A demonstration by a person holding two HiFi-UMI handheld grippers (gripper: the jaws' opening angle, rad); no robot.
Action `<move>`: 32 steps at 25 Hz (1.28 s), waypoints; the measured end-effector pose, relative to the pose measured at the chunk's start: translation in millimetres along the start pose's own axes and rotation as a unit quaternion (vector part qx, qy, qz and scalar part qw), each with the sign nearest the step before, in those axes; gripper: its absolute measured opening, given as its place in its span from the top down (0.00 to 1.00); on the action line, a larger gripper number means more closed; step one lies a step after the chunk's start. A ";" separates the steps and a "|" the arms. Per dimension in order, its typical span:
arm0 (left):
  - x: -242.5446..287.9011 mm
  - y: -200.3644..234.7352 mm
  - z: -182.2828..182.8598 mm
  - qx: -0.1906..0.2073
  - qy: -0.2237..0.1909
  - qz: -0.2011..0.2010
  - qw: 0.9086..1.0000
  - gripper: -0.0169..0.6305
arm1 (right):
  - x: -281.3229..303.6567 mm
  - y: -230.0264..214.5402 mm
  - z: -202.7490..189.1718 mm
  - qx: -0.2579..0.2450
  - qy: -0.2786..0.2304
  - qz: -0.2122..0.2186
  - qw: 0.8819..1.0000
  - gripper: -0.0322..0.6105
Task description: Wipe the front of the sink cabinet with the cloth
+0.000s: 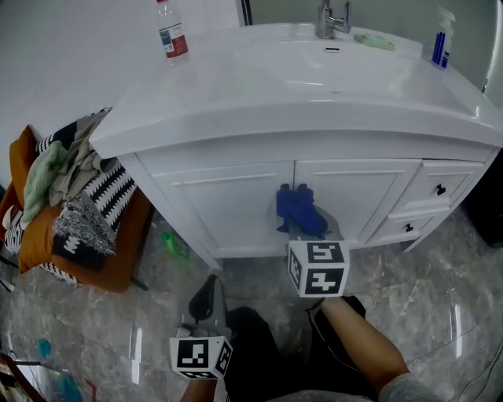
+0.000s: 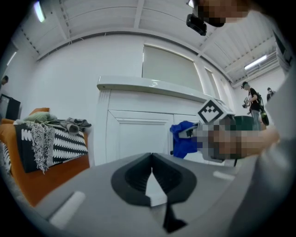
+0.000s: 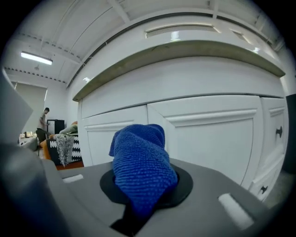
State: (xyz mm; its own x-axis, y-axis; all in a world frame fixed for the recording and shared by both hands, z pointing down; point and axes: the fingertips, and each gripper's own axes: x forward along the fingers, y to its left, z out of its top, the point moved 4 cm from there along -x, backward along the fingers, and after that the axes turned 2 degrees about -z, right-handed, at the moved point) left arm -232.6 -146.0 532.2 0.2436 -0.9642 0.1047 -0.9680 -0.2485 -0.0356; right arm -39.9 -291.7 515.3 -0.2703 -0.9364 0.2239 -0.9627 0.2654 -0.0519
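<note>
Cloth (image 1: 296,210), blue and bunched, is pinched between the fingers of the right gripper (image 1: 301,228). In the right gripper view the cloth (image 3: 142,170) bulges up out of the right gripper (image 3: 144,187) and covers the fingers almost wholly, so only their dark surround can be made out. In the head view the cloth is seen in front of the seam between the two doors of the white cabinet (image 1: 228,200), low on the front. Whether it presses on the doors or hangs just short of them cannot be told.

The left gripper (image 1: 207,289) is held lower and to the left, near the floor and well apart from the cabinet. Its fingers (image 2: 138,172) are pressed together at the tips with nothing between them. The far end of the cabinet and its two drawer knobs (image 1: 440,189) are seen only at the right edge.

On the sink top (image 1: 196,98) a bottle (image 1: 168,31) is cut off at the upper border, as is the tap (image 1: 331,20). A blue spray bottle (image 1: 442,38) stands at the back right. Left of the cabinet, an orange chair (image 1: 118,263) is heaped with laundry (image 1: 71,184). A small green thing (image 1: 173,244) on the floor beside the cabinet is too blurred to name.
</note>
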 end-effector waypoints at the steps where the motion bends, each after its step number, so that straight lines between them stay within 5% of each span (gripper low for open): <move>1: 1.8 -2.9 0.7 0.000 0.001 -0.003 1.000 0.96 | -1.7 -3.9 -0.7 -0.004 -0.001 0.008 1.000 0.86; 4: 4.8 -12.7 4.8 0.005 0.000 -0.010 1.000 0.96 | -4.5 -14.0 -0.3 -0.008 -0.002 0.025 1.000 0.86; 24: 38.1 -63.6 11.0 0.019 0.006 -0.052 0.998 0.96 | -22.8 -213.2 -39.6 0.002 0.047 -0.164 0.985 0.85; 32: 44.5 -65.6 9.0 0.015 0.007 -0.050 0.999 0.96 | -28.1 -225.9 -51.2 -0.009 0.011 -0.170 0.985 0.86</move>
State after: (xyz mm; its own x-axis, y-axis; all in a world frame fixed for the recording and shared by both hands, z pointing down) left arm -157.7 -173.4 530.2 0.3378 -0.9332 0.1227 -0.9367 -0.3461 -0.0531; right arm 185.7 -313.7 570.6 0.0681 -0.9666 0.2471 -0.9972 -0.0584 0.0464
